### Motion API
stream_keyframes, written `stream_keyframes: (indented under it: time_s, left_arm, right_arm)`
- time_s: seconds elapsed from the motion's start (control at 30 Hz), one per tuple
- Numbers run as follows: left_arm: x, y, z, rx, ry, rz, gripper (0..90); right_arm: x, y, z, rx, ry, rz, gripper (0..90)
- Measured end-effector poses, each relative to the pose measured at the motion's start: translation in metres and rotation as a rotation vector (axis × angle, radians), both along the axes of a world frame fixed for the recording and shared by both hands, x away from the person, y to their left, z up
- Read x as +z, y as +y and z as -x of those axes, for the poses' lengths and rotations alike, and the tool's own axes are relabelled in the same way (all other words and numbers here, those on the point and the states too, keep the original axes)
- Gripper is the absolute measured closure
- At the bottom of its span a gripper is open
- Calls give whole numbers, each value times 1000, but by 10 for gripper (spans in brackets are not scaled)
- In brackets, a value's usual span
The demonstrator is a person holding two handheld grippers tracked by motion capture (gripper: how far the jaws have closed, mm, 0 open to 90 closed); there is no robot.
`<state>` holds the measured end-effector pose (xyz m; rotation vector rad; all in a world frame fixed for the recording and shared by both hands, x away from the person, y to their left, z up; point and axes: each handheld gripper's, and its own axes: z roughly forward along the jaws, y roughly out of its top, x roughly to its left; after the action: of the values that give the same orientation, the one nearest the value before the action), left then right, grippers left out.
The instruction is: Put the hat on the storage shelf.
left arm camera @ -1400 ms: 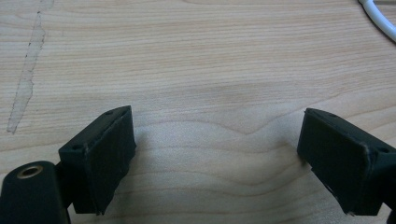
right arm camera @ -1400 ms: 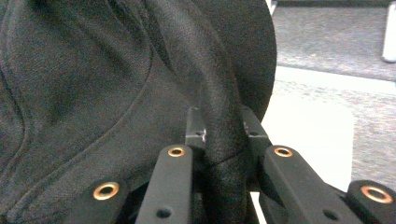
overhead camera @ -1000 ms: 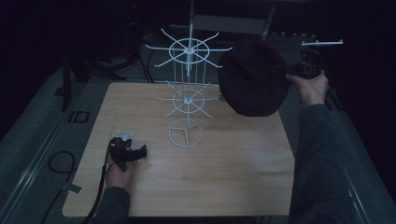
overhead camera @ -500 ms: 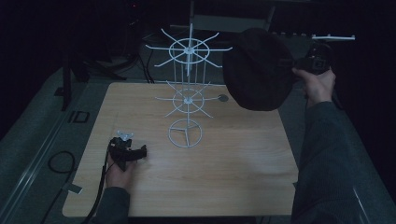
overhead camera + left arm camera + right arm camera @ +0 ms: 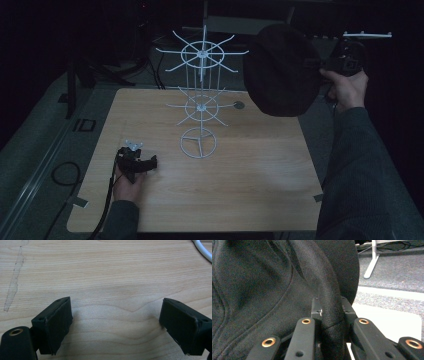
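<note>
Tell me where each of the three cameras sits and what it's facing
High view: above the person's side, facing forward and down on the table, rack, both forearms.
Left gripper view: on the left gripper, facing the tabletop; jaws open.
Right gripper view: on the right gripper, jaws shut on the black hat.
Shared: the hat also shows in the high view.
</note>
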<state>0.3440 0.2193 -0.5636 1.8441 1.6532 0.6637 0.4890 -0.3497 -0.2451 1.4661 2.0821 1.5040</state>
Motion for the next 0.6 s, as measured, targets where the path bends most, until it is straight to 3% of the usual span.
stream_keyframes:
  time_s: [0.33,0.6]
  left_arm:
    - [0,0,0,-2,1,-2,121]
    - [0,0,0,0,0,0,121]
  right_arm:
    - [14,-7,6,10,-11,19,786]
    - [13,-14,8,38,-11,-20,786]
